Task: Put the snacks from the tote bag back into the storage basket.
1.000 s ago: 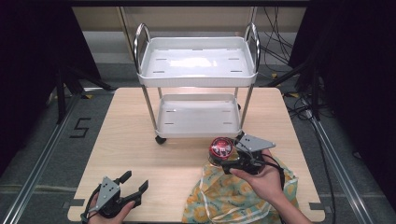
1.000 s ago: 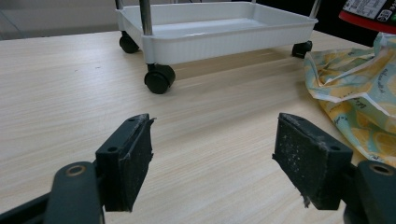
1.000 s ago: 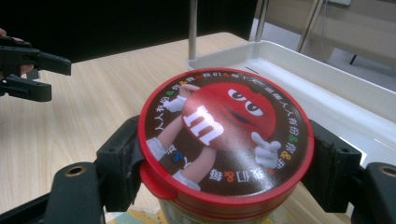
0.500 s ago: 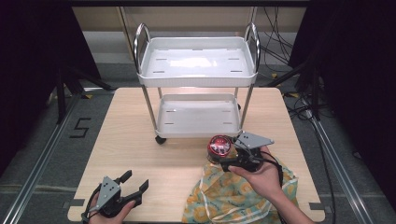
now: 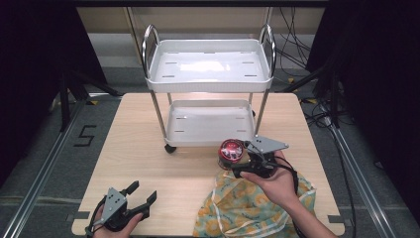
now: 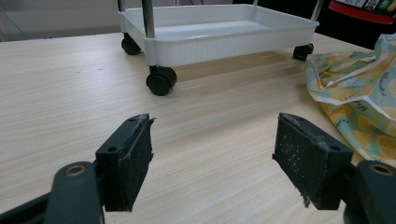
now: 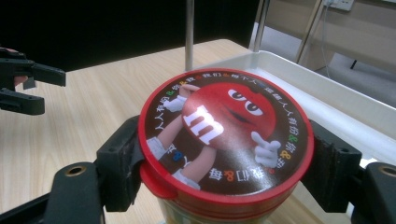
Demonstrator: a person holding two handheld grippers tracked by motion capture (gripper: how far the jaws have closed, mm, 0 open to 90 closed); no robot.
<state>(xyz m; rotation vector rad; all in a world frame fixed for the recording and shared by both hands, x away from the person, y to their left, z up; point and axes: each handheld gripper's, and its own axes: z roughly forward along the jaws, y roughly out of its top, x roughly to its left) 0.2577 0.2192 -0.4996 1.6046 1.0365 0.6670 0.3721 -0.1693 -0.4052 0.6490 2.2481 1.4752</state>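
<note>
Claw work first, nearest me: my left gripper [image 5: 141,201] sits low at the table's [image 5: 148,148] near-left corner, its jaws spread wide with nothing between them. Through the left gripper view I look along those two black pads [image 6: 127,161] over bare wood grain toward the cart's [image 6: 210,32] bottom tray and one of its black castors [image 6: 161,80]. A yellow patterned cloth bag [image 5: 252,208] lies crumpled at the table's near edge, right of the middle, under my right hand [image 5: 277,186]; in the left gripper view its folds come in from the right side.

Just beyond the bag, my right gripper [image 5: 236,161] is clamped on a round candy tub [image 5: 232,150], one jaw pressing each side of it just under the lid. The tub stands upright in the grip, at the front right corner of the cart's lower shelf; I cannot tell whether its base rests on the wood. In the right gripper view its red lid [image 7: 224,130] faces up with a red cartoon candy figure printed on a dark brown ring of lettering, and the white shelf rim [image 7: 327,93] runs just behind it.

Farther off, the white two-tier cart [image 5: 208,69] stands at the table's far edge, its chrome handles [image 5: 148,42] rising at both ends of the top tray
</note>
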